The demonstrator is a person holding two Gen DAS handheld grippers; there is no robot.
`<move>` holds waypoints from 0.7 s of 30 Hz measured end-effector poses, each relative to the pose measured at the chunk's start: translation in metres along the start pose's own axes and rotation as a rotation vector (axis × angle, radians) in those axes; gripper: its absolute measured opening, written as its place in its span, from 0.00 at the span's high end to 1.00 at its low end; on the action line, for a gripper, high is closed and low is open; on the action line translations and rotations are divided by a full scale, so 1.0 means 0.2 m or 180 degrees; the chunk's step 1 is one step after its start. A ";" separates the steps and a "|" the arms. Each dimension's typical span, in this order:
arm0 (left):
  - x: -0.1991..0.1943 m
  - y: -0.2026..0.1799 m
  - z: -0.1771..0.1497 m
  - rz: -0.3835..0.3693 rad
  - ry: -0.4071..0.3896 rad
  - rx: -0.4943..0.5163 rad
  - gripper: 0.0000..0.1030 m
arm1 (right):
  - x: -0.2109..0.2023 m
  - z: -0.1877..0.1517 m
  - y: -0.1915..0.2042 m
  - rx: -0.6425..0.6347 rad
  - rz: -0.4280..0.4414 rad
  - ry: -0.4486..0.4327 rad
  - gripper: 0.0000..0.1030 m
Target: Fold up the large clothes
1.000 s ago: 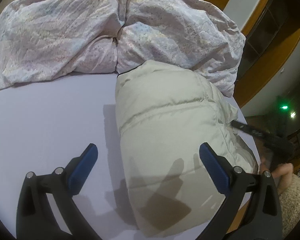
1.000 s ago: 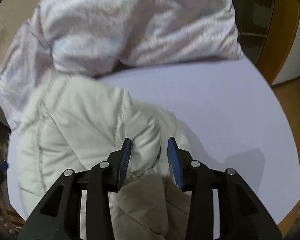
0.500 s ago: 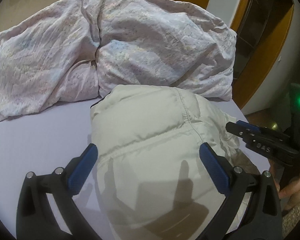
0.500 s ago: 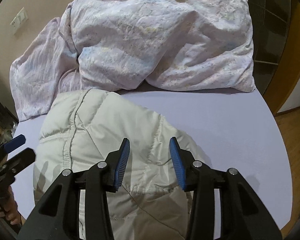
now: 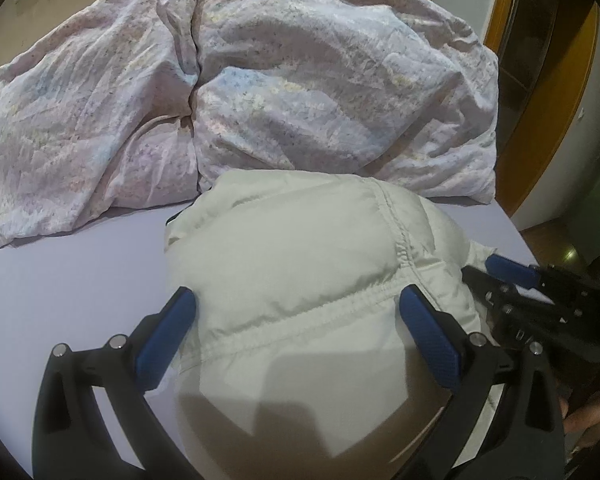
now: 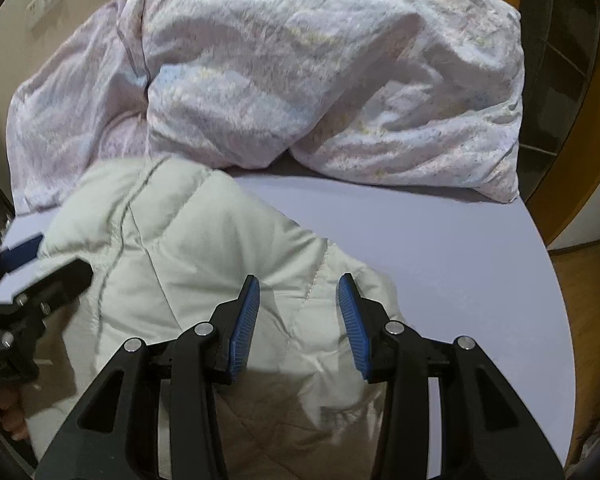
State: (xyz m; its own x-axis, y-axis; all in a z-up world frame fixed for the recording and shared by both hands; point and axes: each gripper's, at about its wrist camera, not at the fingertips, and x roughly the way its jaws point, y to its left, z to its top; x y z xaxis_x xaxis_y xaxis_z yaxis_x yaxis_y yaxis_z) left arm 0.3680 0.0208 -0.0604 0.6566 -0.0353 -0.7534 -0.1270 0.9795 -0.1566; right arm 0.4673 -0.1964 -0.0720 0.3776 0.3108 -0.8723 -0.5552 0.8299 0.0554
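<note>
We see one pale padded jacket [image 5: 308, 296] lying folded on the lavender bed sheet [image 5: 72, 272], with one crumpled floral duvet [image 5: 260, 80] behind it, touching its far edge. In both views the long axis of the jacket runs away from the hand-held grippers toward the duvet.

There are two hand-held grippers. The left hand-held gripper [image 5: 296, 320] is spread wide over the near part of the jacket; its two blue pads [image 5: 168, 332] stand at either side of the bulging fabric and we do not see them pressing it, so we take it as released. The right hand-held gripper [image 6: 298, 320] hangs above the right part of the jacket [image 6: 188, 272] with the jaws half apart. The fabric is below and beyond them, not pinched between them, so it grasps nothing.

The jacket lies directly under and forward of both tools. The left one is centred over the bulk, the right one is nearer to the right edge, beside the bare sheet [image 6: 440, 248]. In our judgement, the coming move depends on this: each gripper must come down onto its own side of the jacket, across the long axis, to take an edge or press the fold flat.
</note>
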 end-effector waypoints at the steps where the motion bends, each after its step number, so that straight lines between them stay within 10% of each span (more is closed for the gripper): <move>1: 0.01 -0.01 0.00 0.0013 -0.0005 0.0008 0.02 | 0.01 -0.01 -0.01 0.0038 0.0025 -0.0013 0.58; 21: 0.16 -0.03 -0.11 0.0215 -0.0188 0.0054 0.02 | 0.14 -0.07 -0.06 0.0073 0.0229 -0.0149 0.57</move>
State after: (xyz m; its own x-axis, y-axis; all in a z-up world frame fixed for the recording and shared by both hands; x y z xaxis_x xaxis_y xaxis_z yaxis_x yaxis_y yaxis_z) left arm 0.3731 0.0092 -0.0974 0.6897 0.0422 -0.7229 -0.1601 0.9825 -0.0954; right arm 0.4733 -0.2041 -0.1045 0.3719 0.3909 -0.8420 -0.5652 0.8149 0.1287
